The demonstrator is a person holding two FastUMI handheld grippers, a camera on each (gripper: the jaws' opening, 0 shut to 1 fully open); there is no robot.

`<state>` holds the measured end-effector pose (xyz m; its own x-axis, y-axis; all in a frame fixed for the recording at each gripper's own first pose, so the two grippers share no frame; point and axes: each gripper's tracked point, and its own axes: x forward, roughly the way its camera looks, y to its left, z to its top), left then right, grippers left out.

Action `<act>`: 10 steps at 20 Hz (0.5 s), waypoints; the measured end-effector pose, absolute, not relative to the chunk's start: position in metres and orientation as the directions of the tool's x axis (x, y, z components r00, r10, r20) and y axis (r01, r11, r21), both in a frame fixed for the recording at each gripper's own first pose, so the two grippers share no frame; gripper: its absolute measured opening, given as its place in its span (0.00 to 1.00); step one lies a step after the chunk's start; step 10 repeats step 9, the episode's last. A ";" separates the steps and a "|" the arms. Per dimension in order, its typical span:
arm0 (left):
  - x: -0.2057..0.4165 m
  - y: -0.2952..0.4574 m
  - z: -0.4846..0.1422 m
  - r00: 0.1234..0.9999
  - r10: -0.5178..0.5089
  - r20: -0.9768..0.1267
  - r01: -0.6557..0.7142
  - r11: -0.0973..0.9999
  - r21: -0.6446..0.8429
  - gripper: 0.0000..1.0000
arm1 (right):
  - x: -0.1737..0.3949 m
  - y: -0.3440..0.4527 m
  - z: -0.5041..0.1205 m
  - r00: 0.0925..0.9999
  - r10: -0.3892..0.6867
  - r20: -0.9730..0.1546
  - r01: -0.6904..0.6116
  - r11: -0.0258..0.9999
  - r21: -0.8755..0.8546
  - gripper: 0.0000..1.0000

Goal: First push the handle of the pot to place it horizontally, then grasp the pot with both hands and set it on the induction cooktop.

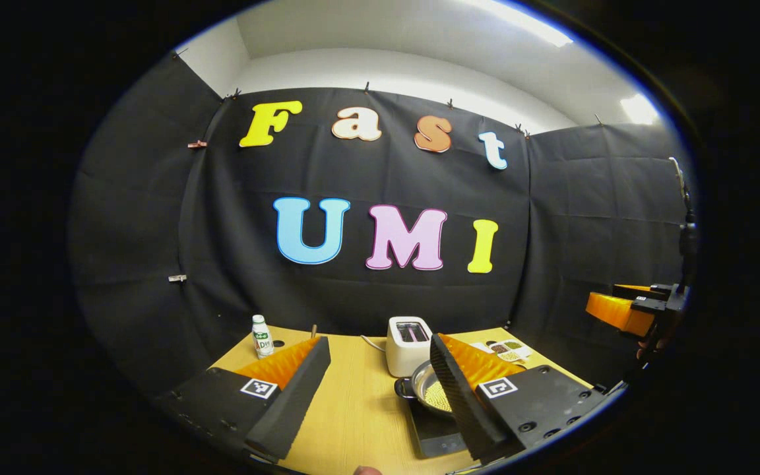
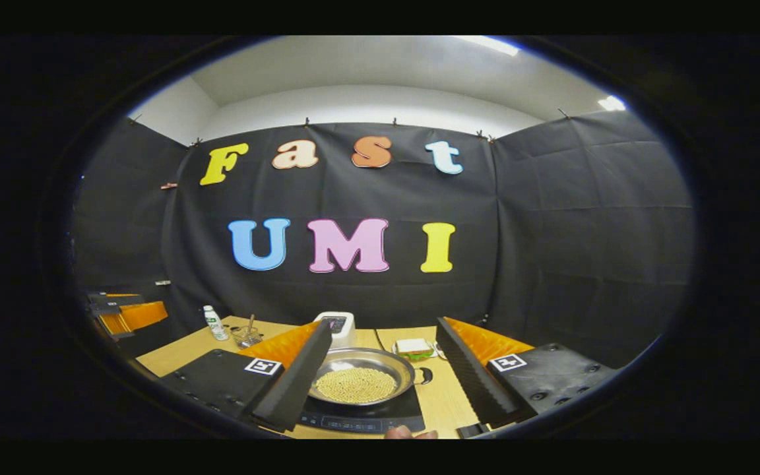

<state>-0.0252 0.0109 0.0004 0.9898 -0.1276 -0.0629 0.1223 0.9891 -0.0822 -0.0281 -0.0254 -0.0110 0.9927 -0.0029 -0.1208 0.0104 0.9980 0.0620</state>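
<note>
Jaws of both the left gripper (image 1: 373, 389) and the right gripper (image 2: 380, 376) are standing wide apart and holding nothing, while the pot (image 2: 360, 376), filled with small pale beads, is already sitting on the induction cooktop (image 2: 360, 417) ahead of and between the right jaws. Any careless swing back down is risking a knock to the rim, spilling beads over the worktop (image 1: 353, 402). From the left gripper view its right jaw is hiding most of the pot, and the handles are proving hard to make out.
</note>
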 end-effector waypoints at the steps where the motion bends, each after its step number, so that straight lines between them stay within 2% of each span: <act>1: -0.027 0.010 -0.002 0.989 -0.131 -0.071 0.124 0.988 -0.092 0.95 | -0.026 -0.029 -0.011 0.992 -0.010 -0.122 0.017 0.998 0.061 0.98; 10: -0.024 0.012 -0.006 0.990 -0.117 -0.080 0.109 0.989 -0.101 0.92 | -0.022 -0.034 -0.022 0.990 -0.024 -0.141 0.032 0.998 0.053 0.99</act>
